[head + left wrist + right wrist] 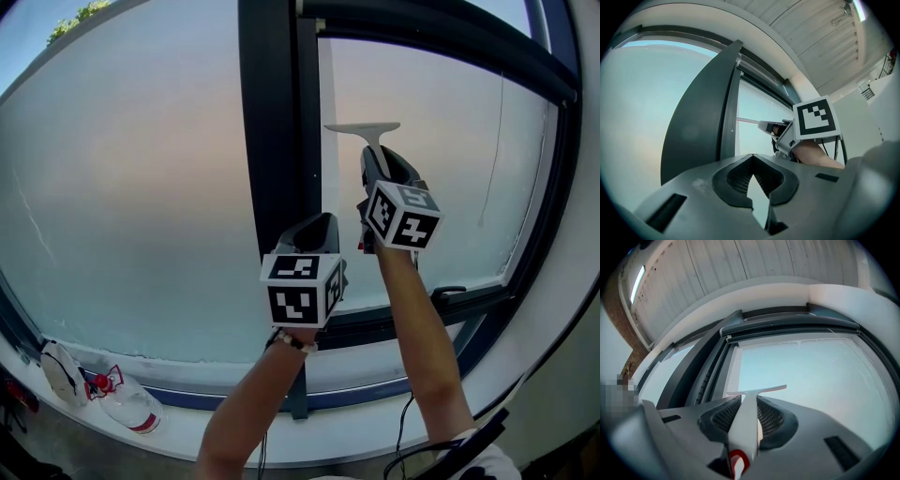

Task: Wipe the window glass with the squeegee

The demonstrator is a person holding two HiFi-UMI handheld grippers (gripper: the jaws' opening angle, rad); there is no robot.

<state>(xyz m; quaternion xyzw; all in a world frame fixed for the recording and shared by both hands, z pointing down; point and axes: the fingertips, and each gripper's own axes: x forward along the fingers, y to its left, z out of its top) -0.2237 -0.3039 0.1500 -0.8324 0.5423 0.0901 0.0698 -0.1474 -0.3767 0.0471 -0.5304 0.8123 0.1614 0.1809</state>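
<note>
Item: squeegee [364, 131], white, T-shaped, blade uppermost.
Location: over the right pane of the window glass [450, 178], in its upper half, just beside the dark centre post [277, 122].
Right hand-held gripper [380, 161]: clamped on the squeegee handle, arm raised.
Left hand-held gripper [319, 223]: jaws together on nothing, held low by the post.
Step in hand: likely the start of a stroke on the right pane; whether the blade touches the glass is unclear.
Next move: probably blade pressed flat, then a steady, level pull down, clear of the post.
Sill, left end: plastic bottle [129, 403], lying down.
Writing: red-and-white bottle label illegible; red mark on the handle, no text.
</note>
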